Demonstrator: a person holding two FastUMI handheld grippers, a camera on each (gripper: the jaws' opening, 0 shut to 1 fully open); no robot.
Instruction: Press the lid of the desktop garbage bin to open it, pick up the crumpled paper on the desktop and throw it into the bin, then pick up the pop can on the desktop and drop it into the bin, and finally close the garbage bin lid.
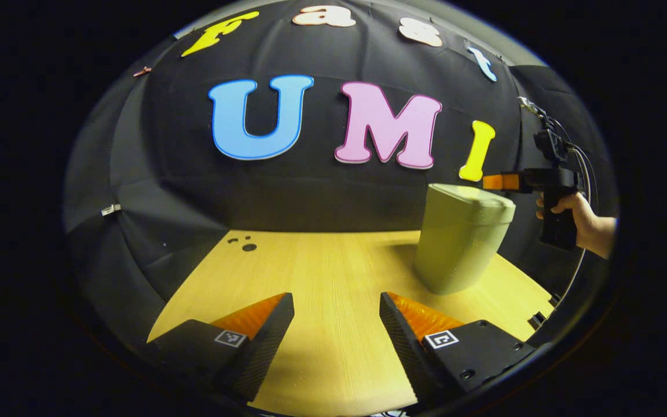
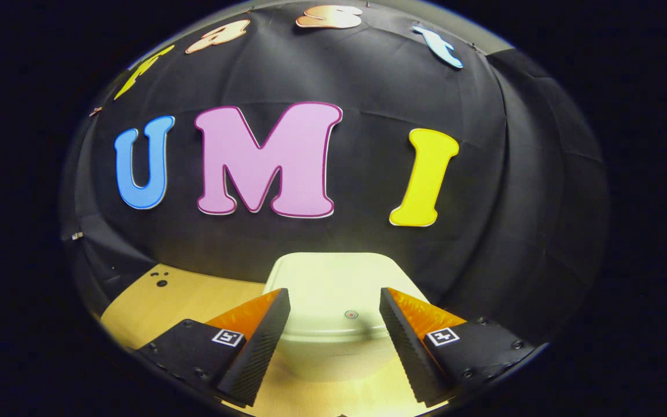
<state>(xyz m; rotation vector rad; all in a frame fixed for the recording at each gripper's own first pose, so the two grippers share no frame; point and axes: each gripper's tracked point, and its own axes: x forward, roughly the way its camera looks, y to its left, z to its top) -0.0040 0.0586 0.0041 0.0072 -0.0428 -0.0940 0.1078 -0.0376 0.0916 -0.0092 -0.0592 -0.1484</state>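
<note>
Open tabletop (image 1: 333, 278) is seen left of the garbage bin (image 1: 461, 237). The closed lid (image 2: 333, 289) is left unobstructed from above, with the right gripper (image 2: 333, 315) held over it.

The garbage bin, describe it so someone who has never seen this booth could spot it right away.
Start at the wooden table in front of the black cloth wall. Toward its right side in the left gripper view stands the garbage bin, a pale green tub that narrows toward the base, its lid shut. It is the one tall thing on the table, with the right gripper open just above it.
</note>
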